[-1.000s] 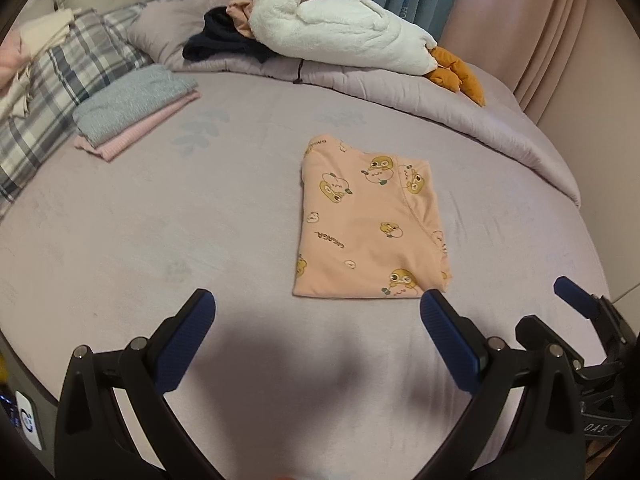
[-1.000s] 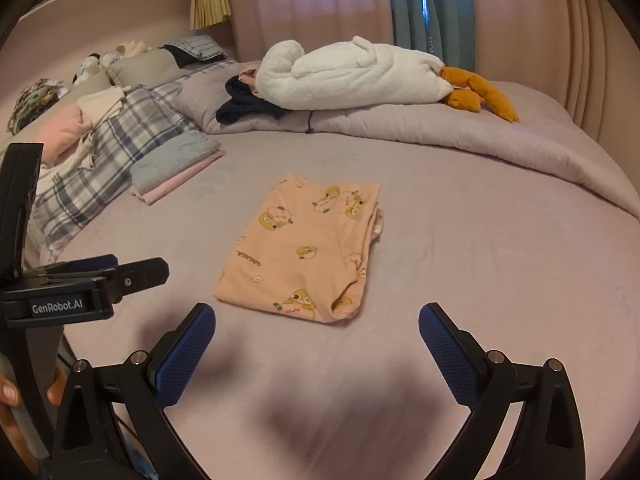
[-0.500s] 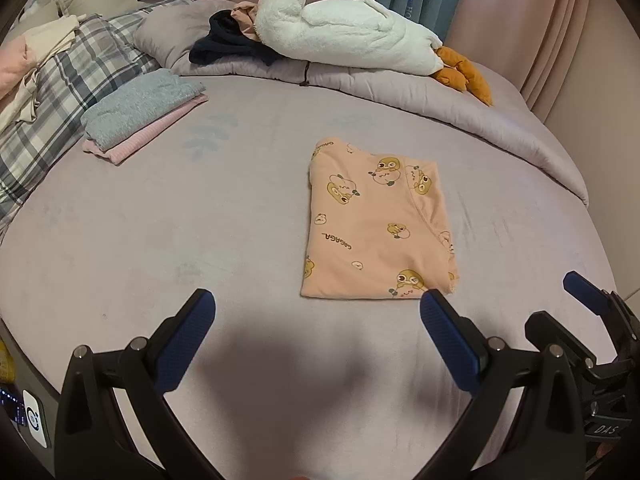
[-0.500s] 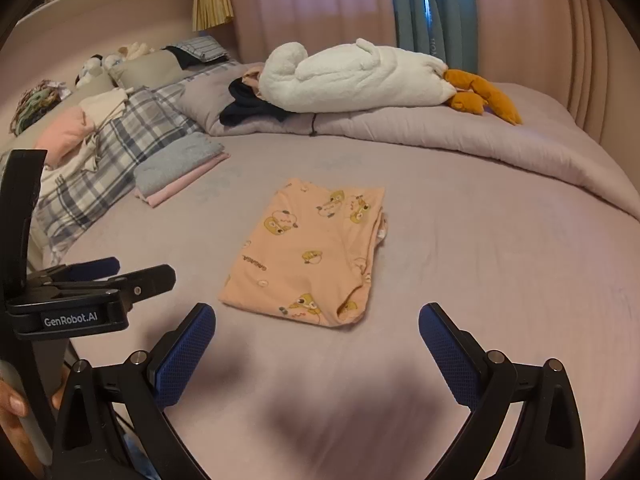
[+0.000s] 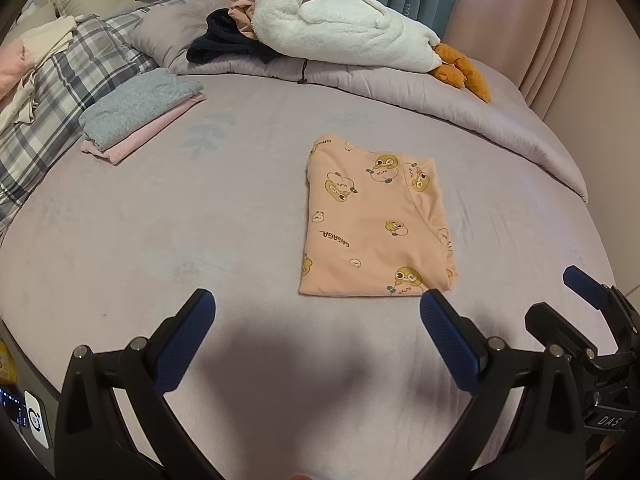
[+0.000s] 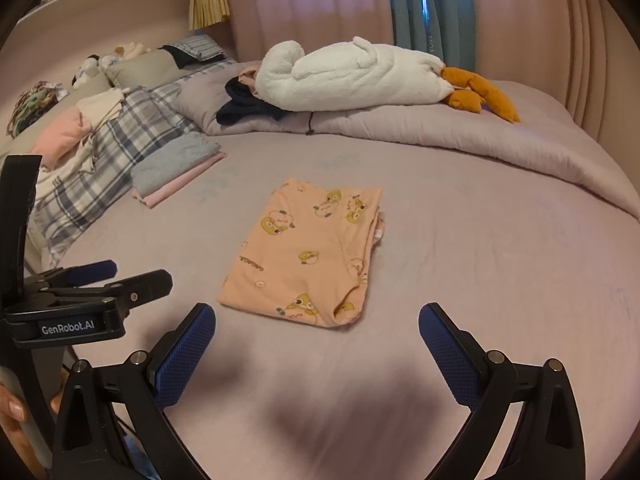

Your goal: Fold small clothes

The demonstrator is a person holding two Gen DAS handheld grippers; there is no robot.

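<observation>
One peach garment (image 5: 374,220), printed with cartoon ducks, lies folded into a flat rectangle on the lilac bed (image 5: 160,240) in the left wrist view, just ahead of the left hand-held gripper (image 5: 318,322), whose blue pads are spread wide with nothing between them. It looks light, thin and limp, likely to sag and unfold if lifted by one corner, so I would pinch through all layers at the near edge, or at the two near corners with both tools. Compared with a second ago the garment sits slightly farther off and lower in this view, so the tool has drawn back a little. A grey-and-pink folded stack (image 5: 140,116) rests well apart, near the plaid quilt (image 5: 80,64).

From the right wrist view, the same garment (image 6: 312,252) lies ahead and left of centre, its layered open edges on the right side. The right hand-held gripper (image 6: 316,330) is likewise spread and empty; it too has backed away since the earlier frame. A white plush goose (image 6: 352,76) lies on the far duvet.
</observation>
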